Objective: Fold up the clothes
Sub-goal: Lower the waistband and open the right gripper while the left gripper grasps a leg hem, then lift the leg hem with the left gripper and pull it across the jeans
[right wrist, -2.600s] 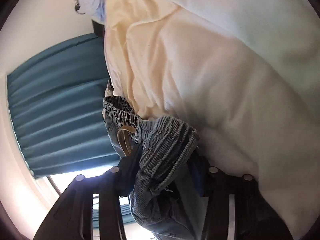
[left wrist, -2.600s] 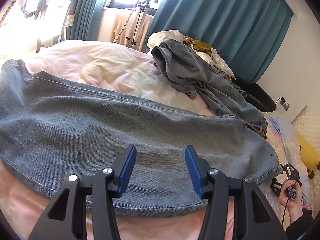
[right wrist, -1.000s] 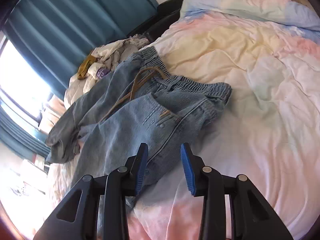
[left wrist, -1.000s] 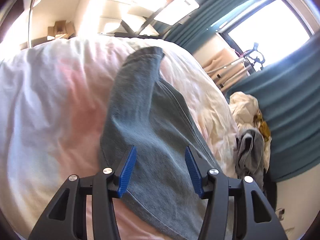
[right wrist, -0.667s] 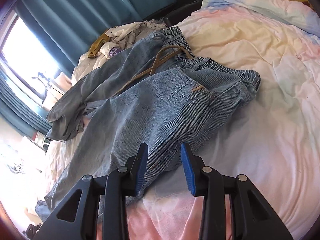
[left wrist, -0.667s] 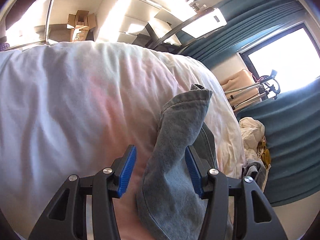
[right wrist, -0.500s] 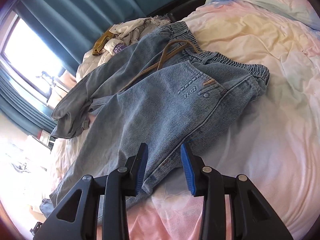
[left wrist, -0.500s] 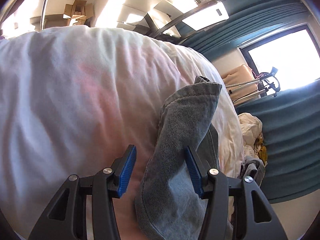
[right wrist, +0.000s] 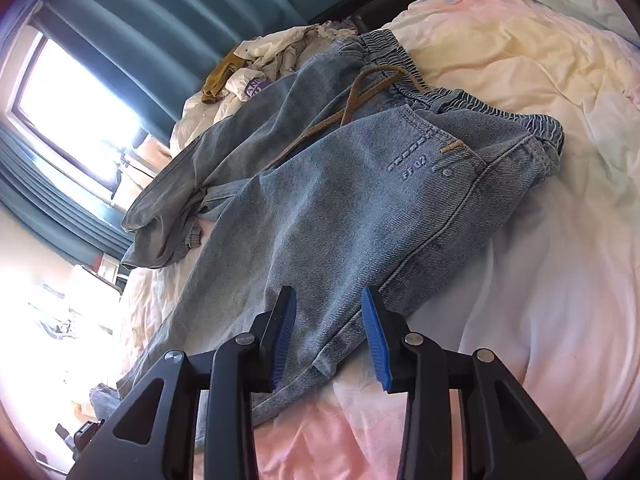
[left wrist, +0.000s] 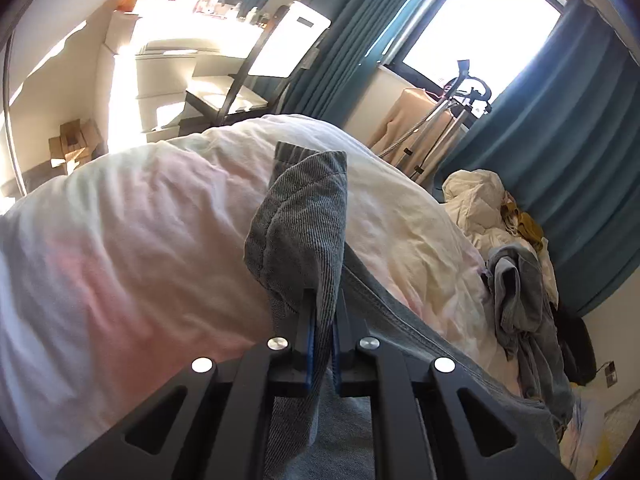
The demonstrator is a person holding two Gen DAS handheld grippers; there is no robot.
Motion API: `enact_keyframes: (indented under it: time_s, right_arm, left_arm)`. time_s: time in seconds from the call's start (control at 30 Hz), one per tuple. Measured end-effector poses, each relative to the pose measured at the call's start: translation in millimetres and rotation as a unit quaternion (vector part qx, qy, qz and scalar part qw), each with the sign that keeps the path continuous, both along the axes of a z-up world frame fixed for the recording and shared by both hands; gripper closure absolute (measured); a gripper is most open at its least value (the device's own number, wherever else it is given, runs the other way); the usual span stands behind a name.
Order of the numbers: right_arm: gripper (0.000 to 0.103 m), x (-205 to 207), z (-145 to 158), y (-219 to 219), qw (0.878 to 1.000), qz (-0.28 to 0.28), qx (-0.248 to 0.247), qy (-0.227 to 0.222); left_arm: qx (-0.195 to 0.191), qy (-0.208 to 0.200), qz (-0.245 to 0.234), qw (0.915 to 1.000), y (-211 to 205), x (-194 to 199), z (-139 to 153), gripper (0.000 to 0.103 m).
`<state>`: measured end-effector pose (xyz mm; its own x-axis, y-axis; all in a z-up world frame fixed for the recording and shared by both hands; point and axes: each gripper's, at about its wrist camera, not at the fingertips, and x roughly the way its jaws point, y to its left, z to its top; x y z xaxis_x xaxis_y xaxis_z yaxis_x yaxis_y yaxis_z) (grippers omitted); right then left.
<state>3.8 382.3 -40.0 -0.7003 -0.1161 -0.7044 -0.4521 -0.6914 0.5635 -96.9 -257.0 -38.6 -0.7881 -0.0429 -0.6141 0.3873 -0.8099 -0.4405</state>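
Jeans (right wrist: pixel 340 184): they lie lengthwise on the duvet (right wrist: pixel 560 240), one leg stacked on the other, elastic waistband (right wrist: pixel 472 98) at the far end from your right gripper, brown drawstring (right wrist: pixel 360 92) loose across the top.
Leg hem (left wrist: pixel 304 208): it is at the opposite end from the waistband, lifted off the duvet and standing up as a rumpled tube.
Left gripper (left wrist: pixel 322 344): your fingers are pinched nearly together on the leg hem, with denim sandwiched between the blue pads.
Right gripper (right wrist: pixel 328 336): your fingers are spread wide and grip nothing; they hover over the jeans' near edge, down the leg from the waistband.
Stage: the hem is raised as if to be carried towards the waistband; I judge a lengthwise fold is under way.
Risk, layers: you may be pinching one leg only, since the bunched cloth hides the second hem; the lower leg would then trail behind.
Risk, slip: the bite is narrow and the denim looks heavy, so a quick pull could free it.
Risk, drag: with nothing pinning the waistband end, the whole pair could slide and skew.
Risk, drawstring: it could get trapped in the fold.
Clothes heap (right wrist: pixel 272 64): it is just beyond the waistband and could snag.
Containers: none in view.
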Motion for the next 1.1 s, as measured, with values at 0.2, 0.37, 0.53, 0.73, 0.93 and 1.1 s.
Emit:
enact_keyframes:
  time_s: [0.2, 0.37, 0.53, 0.73, 0.93, 1.1]
  right_arm:
    - [0.068, -1.1, -4.1, -1.4, 1.000, 0.007, -0.008, -0.005]
    - [0.068, -4.1, -10.3, -3.7, 1.000, 0.014, -0.015, -0.017]
    - [0.068, -8.0, -16.2, -6.1, 0.999, 0.020, -0.018, -0.028]
    - [0.068, -10.1, -20.3, -7.2, 0.999, 0.024, -0.025, -0.034]
    - [0.068, -10.4, -22.0, -7.9, 0.999, 0.025, -0.029, -0.036]
    - [0.068, -11.5, -23.6, -9.3, 0.998, 0.028, -0.032, -0.038]
  left_arm:
    - [-0.077, -0.022, -0.106, 0.9911, 60.9, -18.6, -3.8, 0.097]
    - [-0.141, -0.076, -0.182, 0.9701, 107.0, -36.0, -26.0, 0.096]
    - [-0.167, -0.083, -0.215, 0.9587, 121.9, -34.9, -26.2, 0.080]
    - [-0.109, -0.015, -0.223, 0.9685, 100.6, -12.2, 11.2, 0.056]
    - [-0.014, 0.002, -0.163, 0.9866, 43.0, -2.6, 13.8, 0.055]
    - [0.044, -0.042, -0.127, 0.9900, 15.0, -12.6, -12.3, 0.055]
